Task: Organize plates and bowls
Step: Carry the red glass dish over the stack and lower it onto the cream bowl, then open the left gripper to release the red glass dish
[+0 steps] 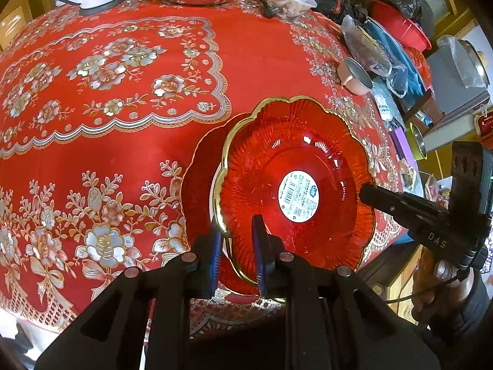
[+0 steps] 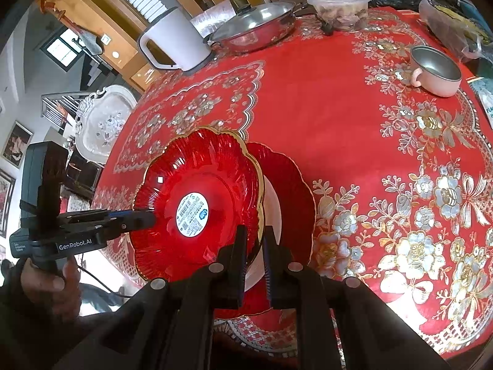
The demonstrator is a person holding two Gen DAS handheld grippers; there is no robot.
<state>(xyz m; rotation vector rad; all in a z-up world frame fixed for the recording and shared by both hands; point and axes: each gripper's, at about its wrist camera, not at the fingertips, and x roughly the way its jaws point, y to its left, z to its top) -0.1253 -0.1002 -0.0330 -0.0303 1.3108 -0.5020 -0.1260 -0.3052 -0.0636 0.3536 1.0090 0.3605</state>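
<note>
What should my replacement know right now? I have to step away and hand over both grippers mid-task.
Left gripper: fingers straddle the gold rim of the red glass bowl, looks clamped.
Right gripper: fingers astride the opposite rim, also gripping.
The bowl is tilted, held over a red plate with something white on it, near the table edge.
Done: bowl grasped two-handed.
Left: lower it onto the plate and release. The pink metal cup is still loose across the table.

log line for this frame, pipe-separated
left hand-held gripper: shut on red bowl rim | right hand-held gripper: shut on opposite rim | bowl: tilted, held over red plate | stacking: not yet done
</note>
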